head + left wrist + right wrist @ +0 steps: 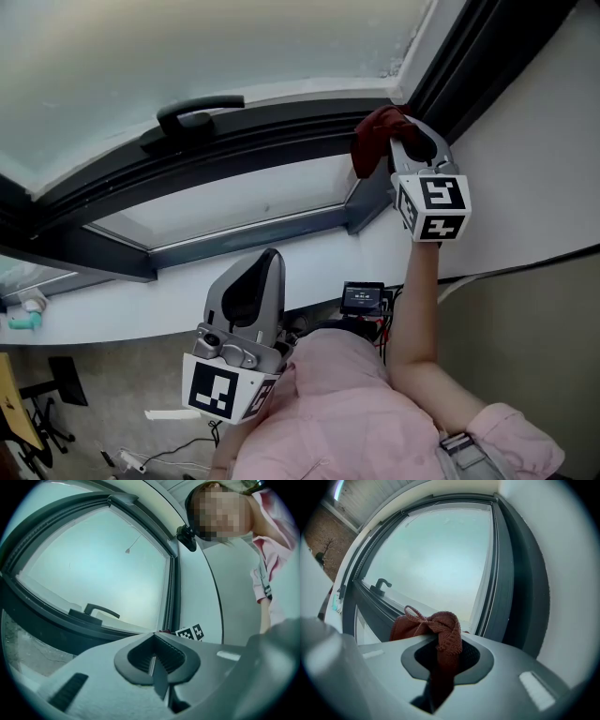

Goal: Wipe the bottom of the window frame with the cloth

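A dark red knitted cloth (375, 137) is bunched at the right end of the window's bottom frame (262, 141), near the corner. My right gripper (405, 141) is shut on the cloth (440, 632), which sticks out between its jaws toward the frame (384, 609). My left gripper (265, 267) is held low near the person's chest, below the white sill (309, 253), jaws closed on nothing (154, 660). The black window handle (199, 113) sits on the frame left of the cloth.
A dark vertical frame post (469, 56) and a white wall (544, 159) stand right of the cloth. A small device with a screen (363, 298) hangs on the person's chest. A teal object (25, 322) lies at the sill's far left.
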Tool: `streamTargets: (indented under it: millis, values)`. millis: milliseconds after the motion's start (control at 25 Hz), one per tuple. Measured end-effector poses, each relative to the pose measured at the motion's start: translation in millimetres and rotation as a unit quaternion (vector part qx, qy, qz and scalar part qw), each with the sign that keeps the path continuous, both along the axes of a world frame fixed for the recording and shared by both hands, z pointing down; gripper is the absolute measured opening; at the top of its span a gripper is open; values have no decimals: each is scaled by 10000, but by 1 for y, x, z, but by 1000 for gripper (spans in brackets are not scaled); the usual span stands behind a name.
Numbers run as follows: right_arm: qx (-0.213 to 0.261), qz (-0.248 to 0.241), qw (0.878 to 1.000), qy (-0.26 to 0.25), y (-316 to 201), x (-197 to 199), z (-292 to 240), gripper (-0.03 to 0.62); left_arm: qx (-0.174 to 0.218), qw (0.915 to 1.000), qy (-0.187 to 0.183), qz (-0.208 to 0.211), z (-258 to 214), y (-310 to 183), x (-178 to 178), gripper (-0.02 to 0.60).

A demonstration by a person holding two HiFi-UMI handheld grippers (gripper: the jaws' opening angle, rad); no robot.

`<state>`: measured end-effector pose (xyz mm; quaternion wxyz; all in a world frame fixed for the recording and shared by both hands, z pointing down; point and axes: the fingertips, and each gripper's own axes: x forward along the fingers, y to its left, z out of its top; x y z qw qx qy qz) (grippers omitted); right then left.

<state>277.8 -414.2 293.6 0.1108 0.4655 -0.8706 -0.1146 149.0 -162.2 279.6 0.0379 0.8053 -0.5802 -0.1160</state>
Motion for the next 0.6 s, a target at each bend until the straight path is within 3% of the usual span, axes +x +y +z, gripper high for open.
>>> streamTargets:
  millis: [240, 600]
  values:
    - [57, 149, 9999, 10, -1, 3, 0, 61, 42, 9998, -32, -169, -4, 12, -10, 0]
    - [23, 99, 9998, -146, -1, 3, 0, 61, 41, 9999, -41, -89, -3, 17, -7, 0]
